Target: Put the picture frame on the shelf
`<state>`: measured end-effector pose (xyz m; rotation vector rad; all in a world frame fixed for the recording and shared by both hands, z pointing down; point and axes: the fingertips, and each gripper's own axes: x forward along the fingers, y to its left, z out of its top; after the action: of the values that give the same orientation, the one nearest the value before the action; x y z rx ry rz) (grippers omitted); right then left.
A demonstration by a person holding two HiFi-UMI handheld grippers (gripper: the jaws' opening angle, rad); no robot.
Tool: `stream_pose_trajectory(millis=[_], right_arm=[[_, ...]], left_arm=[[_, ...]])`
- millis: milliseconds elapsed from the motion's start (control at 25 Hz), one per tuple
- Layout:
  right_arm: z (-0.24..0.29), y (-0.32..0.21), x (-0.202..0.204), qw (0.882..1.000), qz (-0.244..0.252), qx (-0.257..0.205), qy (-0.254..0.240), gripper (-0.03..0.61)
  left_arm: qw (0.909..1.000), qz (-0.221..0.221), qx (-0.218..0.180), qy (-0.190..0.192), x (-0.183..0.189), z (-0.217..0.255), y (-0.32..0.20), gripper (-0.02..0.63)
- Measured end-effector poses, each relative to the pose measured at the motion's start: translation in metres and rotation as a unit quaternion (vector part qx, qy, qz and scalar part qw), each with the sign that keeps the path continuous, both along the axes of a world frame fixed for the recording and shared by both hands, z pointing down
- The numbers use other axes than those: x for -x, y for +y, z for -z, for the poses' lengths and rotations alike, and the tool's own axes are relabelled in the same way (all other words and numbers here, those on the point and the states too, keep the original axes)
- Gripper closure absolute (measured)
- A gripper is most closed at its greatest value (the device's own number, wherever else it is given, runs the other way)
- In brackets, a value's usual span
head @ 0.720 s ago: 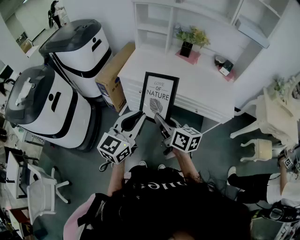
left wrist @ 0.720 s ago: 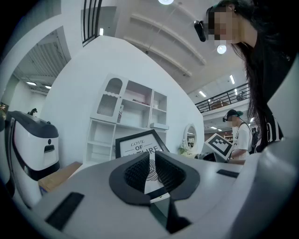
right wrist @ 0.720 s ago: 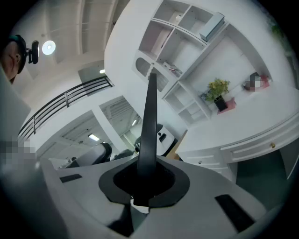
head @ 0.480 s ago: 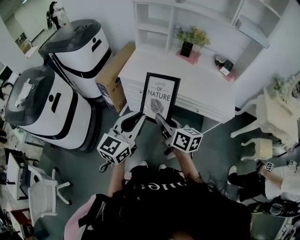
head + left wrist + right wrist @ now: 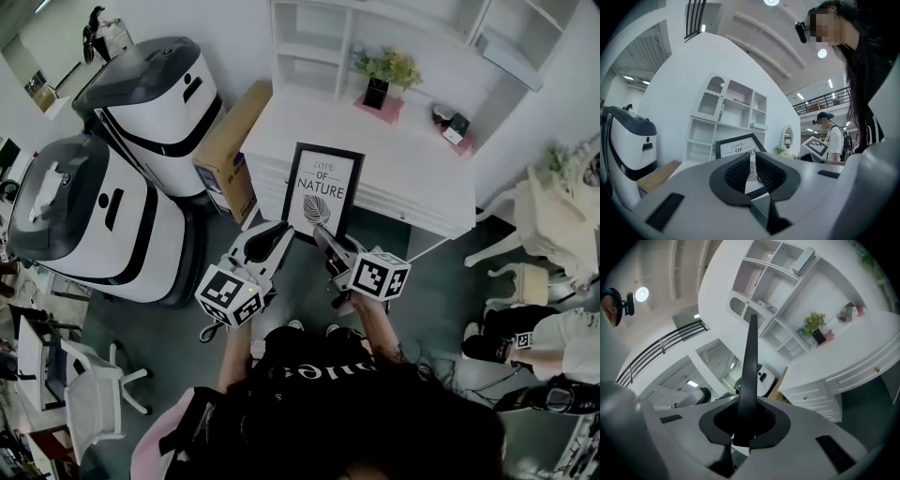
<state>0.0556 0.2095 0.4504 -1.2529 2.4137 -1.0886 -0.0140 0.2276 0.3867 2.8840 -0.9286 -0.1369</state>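
Observation:
A black picture frame (image 5: 320, 191) with a leaf print and lettering stands upright in the air before the white desk (image 5: 403, 169). My right gripper (image 5: 324, 236) is shut on the frame's lower edge. In the right gripper view the frame (image 5: 751, 357) rises edge-on out of the jaws. My left gripper (image 5: 280, 232) hovers at the frame's lower left corner, its pads (image 5: 737, 172) parted. The frame (image 5: 736, 146) shows just beyond them. The white shelf unit (image 5: 314, 47) stands behind the desk.
A potted plant (image 5: 382, 77) and small items (image 5: 452, 127) sit on the desk. A cardboard box (image 5: 225, 141) and two white-and-black machines (image 5: 155, 94) (image 5: 84, 216) stand at the left. A white chair (image 5: 548, 225) and a crouching person (image 5: 553, 342) are at the right.
The frame and both grippers stay almost where they were. The person at the lower right has shifted position.

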Motion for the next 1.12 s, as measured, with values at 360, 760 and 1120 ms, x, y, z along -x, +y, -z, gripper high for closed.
stream_pose_trajectory(millis=[360, 760, 1120], right_arm=[[-0.009, -0.007, 0.026, 1.000, -0.003, 0.006, 0.012, 0.514], [-0.012, -0.047, 0.032, 1.000, 0.009, 0.018, 0.022, 0.514], [-0.026, -0.149, 0.030, 0.999, 0.028, 0.024, 0.003, 0.514]], left_arm=[[0.9998, -0.014, 0.013, 0.009, 0.028, -0.014, -0.010, 0.566], [0.9991, -0.007, 0.035, 0.022, 0.037, -0.022, -0.051, 0.566], [0.9983, 0.033, 0.045, 0.017, 0.050, -0.034, -0.142, 0.566]])
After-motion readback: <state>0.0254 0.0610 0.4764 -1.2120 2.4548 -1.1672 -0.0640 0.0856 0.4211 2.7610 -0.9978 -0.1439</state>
